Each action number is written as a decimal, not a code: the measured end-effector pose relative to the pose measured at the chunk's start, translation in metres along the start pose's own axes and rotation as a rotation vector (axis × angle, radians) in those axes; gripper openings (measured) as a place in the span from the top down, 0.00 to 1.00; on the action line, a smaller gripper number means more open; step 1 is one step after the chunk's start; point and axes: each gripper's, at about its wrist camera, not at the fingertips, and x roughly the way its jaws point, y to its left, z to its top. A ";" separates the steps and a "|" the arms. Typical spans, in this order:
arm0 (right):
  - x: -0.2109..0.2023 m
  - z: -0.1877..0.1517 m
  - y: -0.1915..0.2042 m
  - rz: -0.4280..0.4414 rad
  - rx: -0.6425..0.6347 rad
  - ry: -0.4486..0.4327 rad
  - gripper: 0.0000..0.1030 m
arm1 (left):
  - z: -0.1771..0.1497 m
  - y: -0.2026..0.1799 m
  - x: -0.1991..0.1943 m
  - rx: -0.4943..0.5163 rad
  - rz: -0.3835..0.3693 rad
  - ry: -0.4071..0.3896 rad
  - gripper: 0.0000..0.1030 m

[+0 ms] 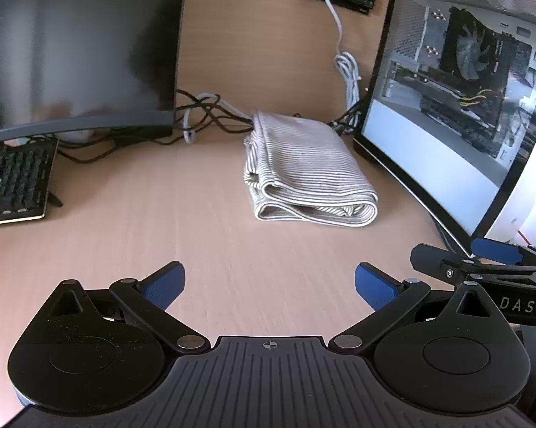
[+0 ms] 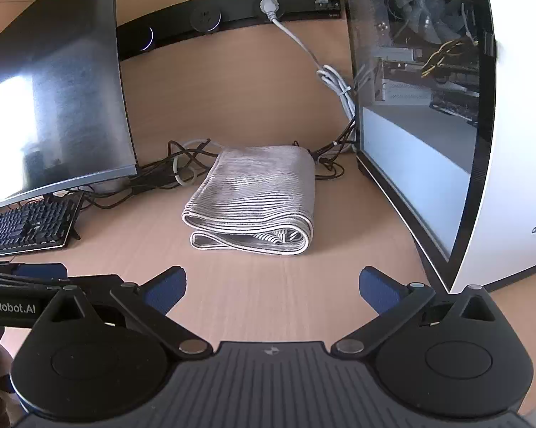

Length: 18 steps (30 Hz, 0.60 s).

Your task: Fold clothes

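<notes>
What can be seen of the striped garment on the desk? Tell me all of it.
The striped garment is a soft, knit-looking cloth with thin grey and white stripes, already folded into a compact, thick bundle of several layers. Its looped, hemmed edges face the cameras, and the rounded fold is on its right side. It lies flat on the wooden desk, between the dark monitor and the PC case, with its far end near the tangle of cables. Neither gripper touches it.

From my end the folded cloth (image 2: 257,192) is grey and white pinstripe. The desk (image 1: 161,214) is pale wood grain. Both grippers, left (image 1: 269,283) and right (image 2: 272,287), are black with blue pads (image 1: 166,283). The keyboard (image 2: 25,226) is black, the cable (image 1: 343,53) white, and the computer case (image 2: 510,178) white with a black-edged glass side.
</notes>
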 end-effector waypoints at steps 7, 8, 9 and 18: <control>0.004 0.000 0.002 0.007 -0.003 0.001 0.00 | 0.000 0.001 0.000 -0.004 0.006 -0.001 0.00; 0.004 0.000 0.002 0.008 -0.003 0.001 0.00 | 0.000 0.001 0.000 -0.004 0.006 -0.001 0.00; 0.004 0.001 0.002 0.009 -0.003 0.002 0.00 | 0.000 0.002 0.000 -0.004 0.006 0.000 0.00; 0.004 0.001 0.002 0.011 -0.001 0.007 0.00 | 0.000 0.001 0.000 -0.007 0.003 -0.003 0.00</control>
